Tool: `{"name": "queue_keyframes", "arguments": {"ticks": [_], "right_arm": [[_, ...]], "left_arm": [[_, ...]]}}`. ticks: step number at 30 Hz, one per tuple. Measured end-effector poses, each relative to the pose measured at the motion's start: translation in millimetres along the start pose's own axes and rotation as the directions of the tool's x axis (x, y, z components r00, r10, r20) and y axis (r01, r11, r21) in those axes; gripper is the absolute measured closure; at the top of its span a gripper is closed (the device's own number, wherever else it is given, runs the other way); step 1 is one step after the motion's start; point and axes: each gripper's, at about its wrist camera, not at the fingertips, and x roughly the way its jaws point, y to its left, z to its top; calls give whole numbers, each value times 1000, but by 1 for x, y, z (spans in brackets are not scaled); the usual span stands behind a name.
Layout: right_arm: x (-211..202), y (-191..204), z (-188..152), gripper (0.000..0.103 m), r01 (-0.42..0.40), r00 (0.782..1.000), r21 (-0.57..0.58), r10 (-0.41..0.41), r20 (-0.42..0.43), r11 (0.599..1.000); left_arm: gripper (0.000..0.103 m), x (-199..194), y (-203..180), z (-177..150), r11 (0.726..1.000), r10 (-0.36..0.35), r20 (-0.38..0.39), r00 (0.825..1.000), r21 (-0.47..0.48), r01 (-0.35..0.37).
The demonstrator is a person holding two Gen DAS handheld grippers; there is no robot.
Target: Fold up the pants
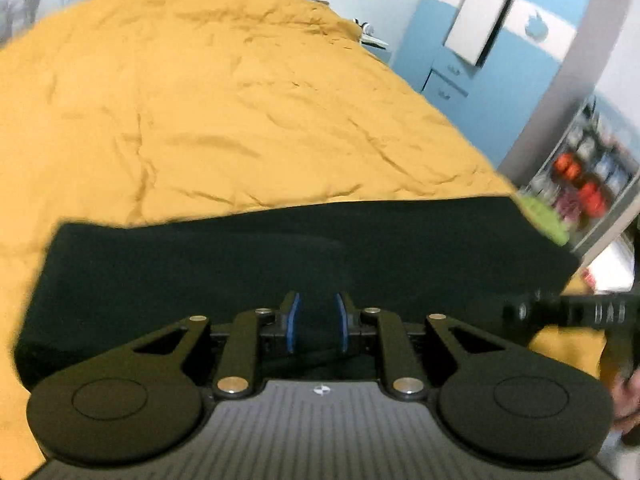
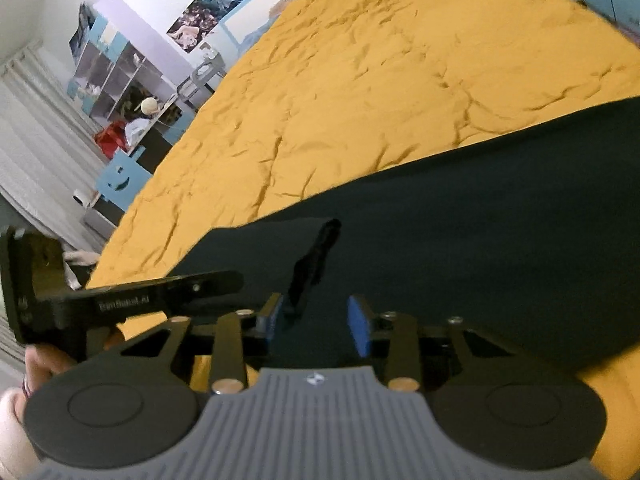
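Note:
The dark pants [image 1: 280,256] lie as a flat folded band across the near edge of a bed with a mustard-yellow cover [image 1: 224,100]. My left gripper [image 1: 316,320] sits low over the pants' near edge with its blue pads a small gap apart and dark cloth between them. In the right wrist view the pants [image 2: 460,240] stretch to the right, with a drawstring [image 2: 316,256] lying on them. My right gripper [image 2: 316,320] is open over the cloth. The other gripper's body shows at the left of the right wrist view [image 2: 132,300].
A blue and white wardrobe [image 1: 480,40] stands beyond the bed's far right corner, with a shelf rack of colourful items [image 1: 584,184] at the right. White cube shelves [image 2: 116,76] and a curtain [image 2: 32,140] are left of the bed.

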Motion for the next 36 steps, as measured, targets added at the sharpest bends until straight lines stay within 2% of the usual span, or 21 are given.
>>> {"name": "queue_keyframes", "arguments": {"ticks": [2, 4, 5, 6, 9, 11, 14, 15, 17, 18, 26, 31, 32, 34, 35, 36], "right_arm": [[15, 4, 7, 78, 3, 1000, 6, -3, -8, 1000], [25, 6, 10, 84, -2, 1000, 16, 2, -20, 1000], [30, 7, 10, 91, -16, 999, 22, 16, -28, 1000], [34, 8, 11, 91, -31, 999, 28, 32, -37, 999], [43, 8, 10, 91, -26, 998, 30, 28, -49, 999], [46, 7, 9, 91, -14, 998, 27, 16, -54, 1000], [45, 4, 7, 89, -17, 998, 20, 18, -61, 1000], [45, 4, 6, 88, -8, 998, 11, 8, -61, 1000], [43, 2, 3, 88, 3, 998, -4, -3, -61, 1000], [43, 2, 2, 88, 2, 998, -10, -3, -64, 1000], [45, -1, 0, 88, -14, 998, -18, 13, -69, 1000], [45, 0, -2, 88, -24, 997, -12, 23, -70, 1000], [46, -2, -2, 86, -30, 997, 3, 31, -69, 1000], [47, -5, 0, 75, -41, 997, 35, 44, -61, 999], [48, -6, 2, 67, -51, 997, 54, 54, -54, 997], [49, -7, 4, 66, -61, 997, 71, 65, -50, 996]], "left_arm": [[82, 5, -6, -3, 997, -8, -20, 1000, 73, 10], [82, 15, -17, -8, 987, 13, -29, 999, 158, -8], [82, 18, -21, -11, 982, 20, -32, 999, 188, -14], [82, 23, -25, -14, 977, 23, -34, 999, 211, -15], [74, 31, -36, -24, 966, 23, -37, 999, 257, -13], [63, 35, -37, -28, 964, 7, -47, 999, 268, 6], [61, 39, -33, -32, 969, 11, -33, 999, 247, -3], [64, 39, -31, -31, 973, 7, -35, 999, 231, 1], [97, 36, -25, -30, 983, -36, -39, 999, 180, 42], [99, 33, -22, -29, 987, -54, -31, 998, 152, 58], [103, 5, -5, -12, 987, -142, -33, 989, 72, 145], [103, 21, -11, -15, 989, -115, -100, 988, 80, 123], [103, 27, -11, -17, 990, -117, -108, 987, 68, 124], [103, 36, -11, -21, 991, -118, -125, 985, 51, 125], [103, 38, -10, -22, 991, -121, -127, 984, 42, 127], [103, 40, -8, -22, 990, -130, -134, 982, 27, 135]]}}
